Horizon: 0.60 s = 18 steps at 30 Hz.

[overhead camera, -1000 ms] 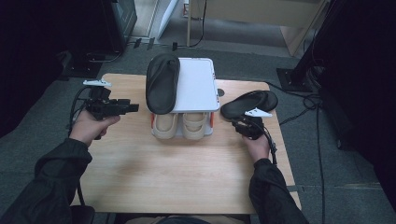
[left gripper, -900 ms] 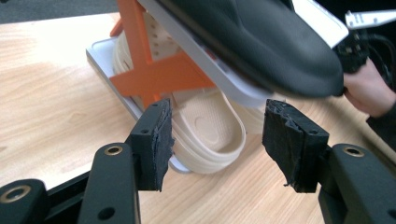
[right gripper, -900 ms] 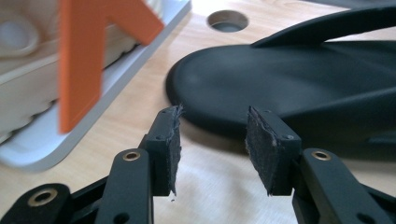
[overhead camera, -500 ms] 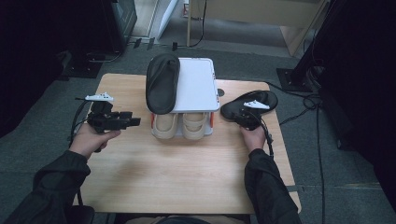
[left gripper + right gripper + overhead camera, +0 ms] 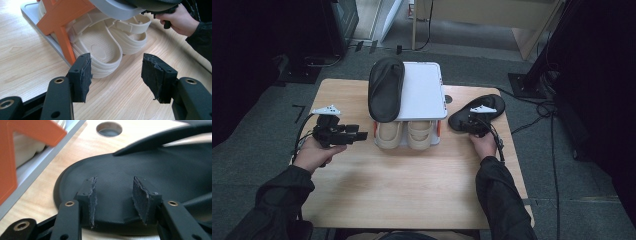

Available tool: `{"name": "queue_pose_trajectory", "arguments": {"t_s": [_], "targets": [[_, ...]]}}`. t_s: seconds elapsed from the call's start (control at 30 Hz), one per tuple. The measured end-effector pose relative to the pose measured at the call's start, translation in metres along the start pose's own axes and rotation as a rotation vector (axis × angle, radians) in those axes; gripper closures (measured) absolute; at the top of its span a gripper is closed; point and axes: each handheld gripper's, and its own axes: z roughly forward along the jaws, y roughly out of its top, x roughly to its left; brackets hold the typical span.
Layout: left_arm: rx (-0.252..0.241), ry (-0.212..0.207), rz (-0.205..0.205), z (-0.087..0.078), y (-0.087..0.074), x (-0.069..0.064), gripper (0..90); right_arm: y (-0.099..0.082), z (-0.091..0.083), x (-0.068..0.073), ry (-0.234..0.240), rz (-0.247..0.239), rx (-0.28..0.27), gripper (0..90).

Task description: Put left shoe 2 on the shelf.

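Note:
A black slipper (image 5: 458,121) lies flat on the table to the right of a two-tier shoe rack (image 5: 424,95). My right gripper (image 5: 470,121) is down at its near end. In the right gripper view the open jaws (image 5: 115,197) stand over the slipper's sole (image 5: 155,162), one on each side of a strip near its rim. A second black slipper (image 5: 386,92) rests on the rack's white top shelf. A pair of beige sandals (image 5: 405,134) sits below it. My left gripper (image 5: 361,136) hovers left of the rack, open, aimed at the beige sandals (image 5: 105,47).
The rack has orange side braces (image 5: 62,20) and a grey base. A round cable hole (image 5: 109,128) pierces the table (image 5: 412,190) behind the loose slipper. The near half of the wooden table is bare. Cables trail off both sides.
My right gripper has come down lower onto the near end of the loose black slipper. My left gripper has shifted nearer the person and a little toward the rack.

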Motion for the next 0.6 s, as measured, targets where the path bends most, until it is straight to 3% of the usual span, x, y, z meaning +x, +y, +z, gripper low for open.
{"name": "queue_pose_trajectory", "arguments": {"t_s": [0.17,0.6], "targets": [[-0.007,0.005,-0.011,0.002,-0.003,0.001,41.4,-0.008,-0.007,-0.001,0.032,0.036,-0.021,53.9],[0.009,0.022,-0.022,0.006,-0.010,0.004,41.6,-0.024,-0.022,0.001,0.068,0.039,-0.054,53.6]]}}
